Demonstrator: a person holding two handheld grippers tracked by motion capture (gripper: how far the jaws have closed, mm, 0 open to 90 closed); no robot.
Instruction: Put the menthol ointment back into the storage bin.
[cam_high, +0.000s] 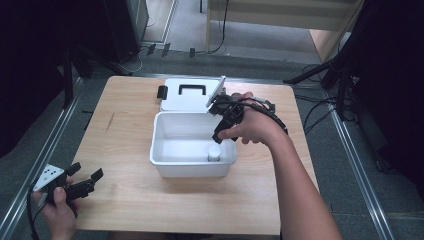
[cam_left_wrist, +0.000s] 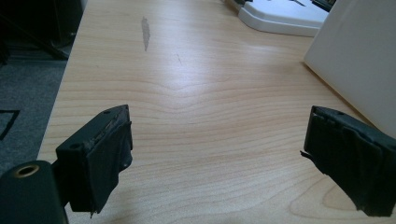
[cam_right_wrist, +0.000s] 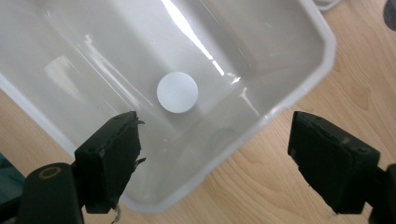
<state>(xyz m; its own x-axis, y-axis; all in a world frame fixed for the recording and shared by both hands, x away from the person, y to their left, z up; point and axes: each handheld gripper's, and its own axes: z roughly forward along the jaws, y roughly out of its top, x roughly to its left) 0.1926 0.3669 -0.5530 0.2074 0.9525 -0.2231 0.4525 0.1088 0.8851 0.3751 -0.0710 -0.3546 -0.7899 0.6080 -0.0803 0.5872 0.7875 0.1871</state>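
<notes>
White open bin (cam_high: 165, 150) at the centre of the wooden surface (cam_high: 125, 195), its lid (cam_high: 187, 95) lying behind it. A small white-capped bottle (cam_high: 214, 152) stands inside the bin's near right corner; probably light, rigid and smooth, best gripped across the cap. Right gripper (cam_high: 220, 131) hovers above the bottle, fingers spread, empty. Left gripper (cam_high: 85, 181) rests well left of the bin, fingers spread. Grey floor and cables lie beyond.

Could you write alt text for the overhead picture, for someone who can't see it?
A white box sits open on a wooden table, with a small white bottle standing inside near its right front corner. A person's right hand holds a black claw over the box, jaws apart; the left claw, also open, rests at the table's near left corner.
</notes>
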